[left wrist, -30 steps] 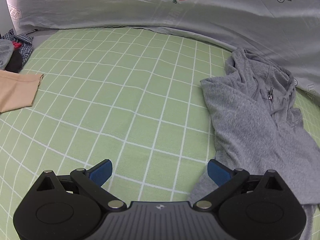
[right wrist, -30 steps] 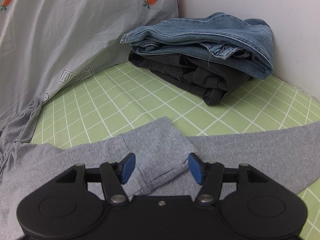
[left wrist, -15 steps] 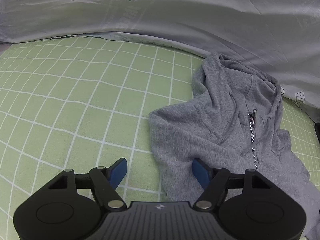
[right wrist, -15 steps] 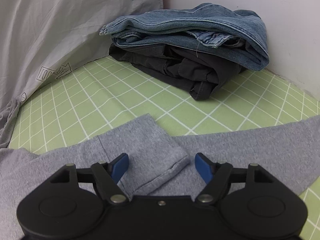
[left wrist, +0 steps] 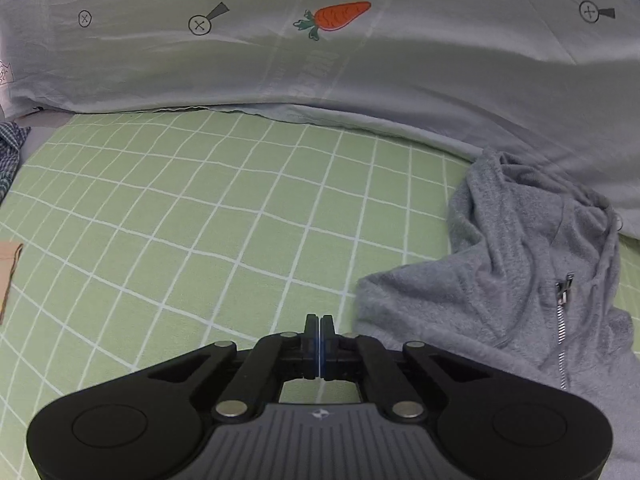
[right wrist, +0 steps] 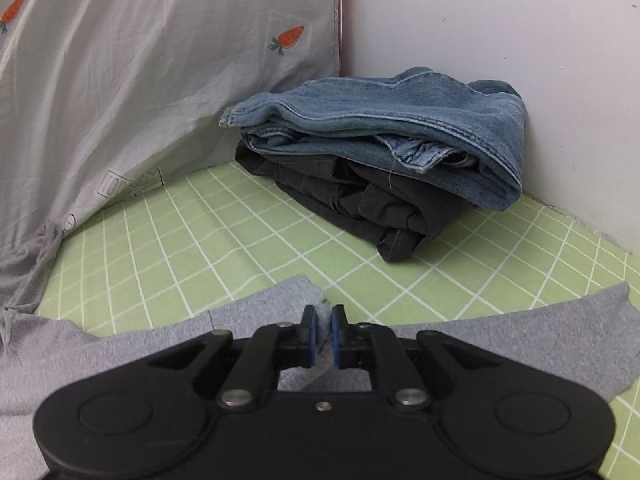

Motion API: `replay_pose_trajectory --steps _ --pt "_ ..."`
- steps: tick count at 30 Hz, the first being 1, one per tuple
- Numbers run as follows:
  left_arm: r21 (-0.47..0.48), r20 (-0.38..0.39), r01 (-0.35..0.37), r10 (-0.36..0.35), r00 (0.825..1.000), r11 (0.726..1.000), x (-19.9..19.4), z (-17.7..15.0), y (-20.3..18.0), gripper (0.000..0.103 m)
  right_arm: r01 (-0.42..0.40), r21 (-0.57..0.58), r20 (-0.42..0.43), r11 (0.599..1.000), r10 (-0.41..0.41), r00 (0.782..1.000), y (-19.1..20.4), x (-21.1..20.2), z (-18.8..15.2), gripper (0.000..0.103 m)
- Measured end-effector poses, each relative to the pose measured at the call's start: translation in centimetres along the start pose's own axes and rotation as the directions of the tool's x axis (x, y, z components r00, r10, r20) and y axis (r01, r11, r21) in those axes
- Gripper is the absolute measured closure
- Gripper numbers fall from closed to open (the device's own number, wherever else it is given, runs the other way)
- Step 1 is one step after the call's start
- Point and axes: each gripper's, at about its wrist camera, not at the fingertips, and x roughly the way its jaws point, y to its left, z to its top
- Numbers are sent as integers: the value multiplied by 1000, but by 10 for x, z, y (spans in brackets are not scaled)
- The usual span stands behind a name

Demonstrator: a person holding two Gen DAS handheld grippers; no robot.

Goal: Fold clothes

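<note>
Left wrist view: the left hand-held gripper (left wrist: 320, 332) has its jaws pressed flat together, and as far as I can see nothing is caught between them, just green checked bed (left wrist: 192, 240) showing underneath. The grey hoodie (left wrist: 500, 280) lies just to its right, toward the bed's right side, rumpled, hood bunched up against the quilt (left wrist: 320, 80) along the far edge, zip partly open. So one hoodie, and it's definitely not a neat fold yet. At the left edge there's a sliver of one tan cloth (left wrist: 10, 276) and a bit of one checked cloth (left wrist: 10, 148); can't tell whether either is folded.

Right wrist view: the right hand-held gripper (right wrist: 323, 332) is closed down on a sleeve (right wrist: 276, 300) of the hoodie, with a bit of grey fabric showing between the blue pads. More grey cloth spreads flat to the right along the near edge. In the far right corner of the bed, against the wall (right wrist: 500, 40), sit one pair of jeans (right wrist: 400, 120) on top of one dark garment (right wrist: 360, 200), both folded into a stack.

So my read: two pieces look done and stacked, the hoodie is mid-fold with a sleeve pinched, and most of its folding is left. Two grippers, one quilt.
</note>
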Motion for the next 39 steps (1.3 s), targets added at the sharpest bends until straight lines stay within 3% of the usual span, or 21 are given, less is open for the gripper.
replay_pose_trajectory --steps 1,3,5,9,12,17,23,27,29,30,31,33,35,36,39 --pt "-6 -23 26 -26 999 1000 -1 -1 4 98 6 10 -18 1000 -5 1000 0 2 -3 95" --pt "6 -24 63 -62 998 998 -11 -7 6 74 11 21 -40 1000 -10 999 0 5 -6 94" --pt "37 -17 80 -80 997 996 -24 -15 6 59 5 19 -38 1000 -4 999 2 4 -8 92" --pt "125 -56 114 -108 993 986 -40 -44 -6 44 -13 35 -31 999 14 999 5 0 -7 92" --pt "185 -89 105 -90 992 977 -42 -70 -16 39 -48 61 -22 997 49 999 8 -4 -5 92" --pt "234 -85 48 -28 996 971 -45 -97 -23 34 -214 69 -53 974 218 975 41 -16 -13 92" --pt "290 -72 20 1 997 957 -54 -103 -29 33 -415 71 -98 907 420 902 84 -30 -25 93" --pt "302 -75 21 1 997 953 -59 -110 -31 33 -583 -26 -168 812 571 803 129 -51 -40 92" --pt "301 -93 31 -3 996 953 -61 -115 -30 33 -634 -105 -215 767 605 767 150 -61 -48 80" --pt "302 -99 33 -3 995 953 -62 -118 -31 33 -642 -159 -231 750 604 763 159 -67 -52 58" --pt "305 -104 36 -4 995 952 -64 -121 -31 33 -630 -214 -225 746 590 775 163 -72 -55 39" --pt "313 -102 40 -8 995 949 -69 -125 -31 33 -581 -286 -173 762 556 813 161 -80 -54 27" --pt "311 -97 44 -14 995 949 -74 -126 -33 33 -510 -285 -150 812 487 860 142 -71 -52 13" --pt "304 -96 48 -19 995 952 -76 -126 -34 33 -471 -279 -142 837 449 882 131 -66 -51 1" --pt "287 -90 59 -34 995 956 -83 -124 -40 33 -348 -258 -120 901 327 937 99 -48 -48 0"
